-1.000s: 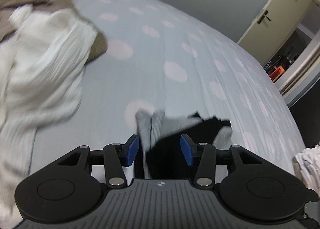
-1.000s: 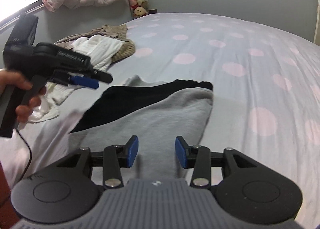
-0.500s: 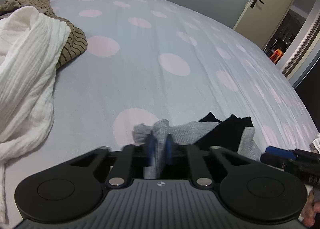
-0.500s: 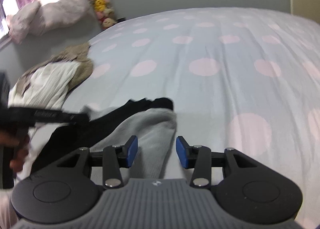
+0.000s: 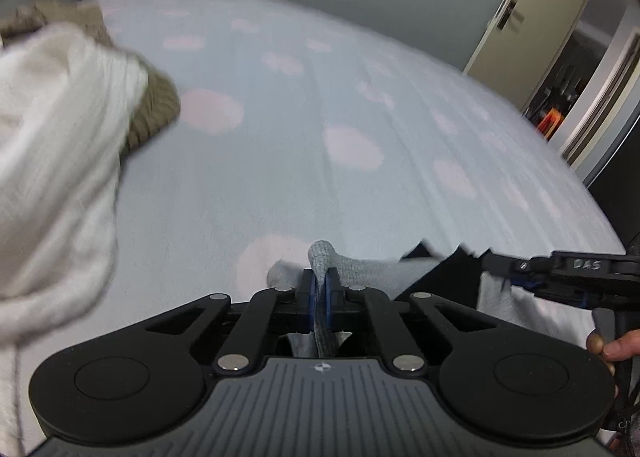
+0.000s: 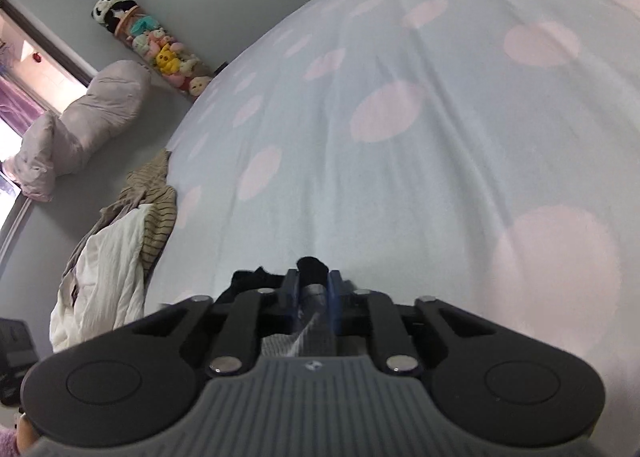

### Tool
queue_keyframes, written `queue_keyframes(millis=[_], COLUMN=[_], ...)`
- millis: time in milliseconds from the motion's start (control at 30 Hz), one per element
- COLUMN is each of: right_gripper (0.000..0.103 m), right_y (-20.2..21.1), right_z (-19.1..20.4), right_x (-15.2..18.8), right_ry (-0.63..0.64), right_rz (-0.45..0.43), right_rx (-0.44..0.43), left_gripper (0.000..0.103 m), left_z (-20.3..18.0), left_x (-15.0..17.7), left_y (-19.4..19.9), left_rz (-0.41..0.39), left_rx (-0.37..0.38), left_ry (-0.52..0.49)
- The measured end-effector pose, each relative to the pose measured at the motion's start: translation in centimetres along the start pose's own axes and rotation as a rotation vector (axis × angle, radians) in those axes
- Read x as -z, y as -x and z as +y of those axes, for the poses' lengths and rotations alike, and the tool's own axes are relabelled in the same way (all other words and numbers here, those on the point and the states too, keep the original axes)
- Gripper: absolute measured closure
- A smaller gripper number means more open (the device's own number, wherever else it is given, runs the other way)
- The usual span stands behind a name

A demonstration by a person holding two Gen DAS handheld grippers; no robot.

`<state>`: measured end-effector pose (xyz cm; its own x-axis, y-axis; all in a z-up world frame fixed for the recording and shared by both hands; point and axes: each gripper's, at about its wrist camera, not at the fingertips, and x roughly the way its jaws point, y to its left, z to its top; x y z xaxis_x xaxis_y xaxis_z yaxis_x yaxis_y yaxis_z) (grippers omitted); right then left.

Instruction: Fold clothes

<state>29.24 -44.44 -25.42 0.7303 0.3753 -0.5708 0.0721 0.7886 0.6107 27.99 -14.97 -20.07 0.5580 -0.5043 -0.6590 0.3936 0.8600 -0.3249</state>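
1. Bedding: spotted bed sheet (image 5: pixel 360 193) lies ahead of both tools.
2. Left tool (image 5: pixel 319 299) pinches the grey garment (image 5: pixel 322 257).
3. Right tool (image 6: pixel 314 297) is closing on its black-edged corner (image 6: pixel 312 267).
4. Step: corner grasp. Next, judged: lift both corners evenly.

The room is lit softly and evenly, and the brightest place is the window (image 6: pixel 16 97) at the left of the right wrist view, which is washed out by daylight. The left wrist view is blurred by motion, mostly on the white cloth (image 5: pixel 52 145) and the bed sheet (image 5: pixel 320 105). Both pictures curve strongly at the edges, with dark corners.
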Motion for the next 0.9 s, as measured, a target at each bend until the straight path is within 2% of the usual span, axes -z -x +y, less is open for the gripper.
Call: queue_keyframes(millis=[100,133,233,367,467,567,667,700,733,800,900], right_gripper=[0.092,0.092,0.092,0.092,0.084,0.069,0.063,0.059,0.056,0.048,0.048], right_y=[1.4,1.7,0.0,-1.6,-1.6,-0.1,2.0,2.7,3.5,4.6,5.9], right_z=[2.0,2.7,3.2,1.9,1.7,2.0,2.5,2.6,2.7,2.6,2.3], right_x=[-0.3,-0.3,-0.1,0.1,-0.1,-0.5,-0.4,-0.1,0.1,0.8,2.0], right_ry=[0.094,0.130,0.170,0.154,0.148,0.152,0.186,0.195,0.196,0.185,0.155], right_rz=[-0.069,-0.087,-0.046,-0.018,0.001,-0.010,-0.027,-0.031,-0.037,-0.047,-0.046], right_rx=[-0.014,-0.015,0.028,0.079,0.099,0.101,0.110,0.112,0.111,0.103,0.098], left_gripper=[0.100,0.100,0.100,0.100,0.099,0.092,0.070,0.058,0.052,0.052,0.048], left_z=[0.1,0.4,1.1,1.3,1.3,1.1,1.0,1.1,1.3,1.8,1.8], left_x=[-0.5,-0.4,0.1,0.9,0.9,0.7,0.5,0.5,0.6,0.9,1.6], left_y=[1.8,1.6,-0.3,-1.6,-1.5,-0.2,1.8,2.5,3.1,4.5,6.0], left_rz=[-0.044,-0.035,0.006,0.016,0.020,0.013,-0.014,-0.026,-0.034,-0.039,-0.024], left_rx=[0.002,0.000,-0.018,-0.021,-0.017,-0.023,-0.034,-0.037,-0.035,-0.022,-0.013], left_ry=[0.000,0.005,0.011,-0.023,-0.032,-0.023,0.015,0.037,0.067,0.131,0.185])
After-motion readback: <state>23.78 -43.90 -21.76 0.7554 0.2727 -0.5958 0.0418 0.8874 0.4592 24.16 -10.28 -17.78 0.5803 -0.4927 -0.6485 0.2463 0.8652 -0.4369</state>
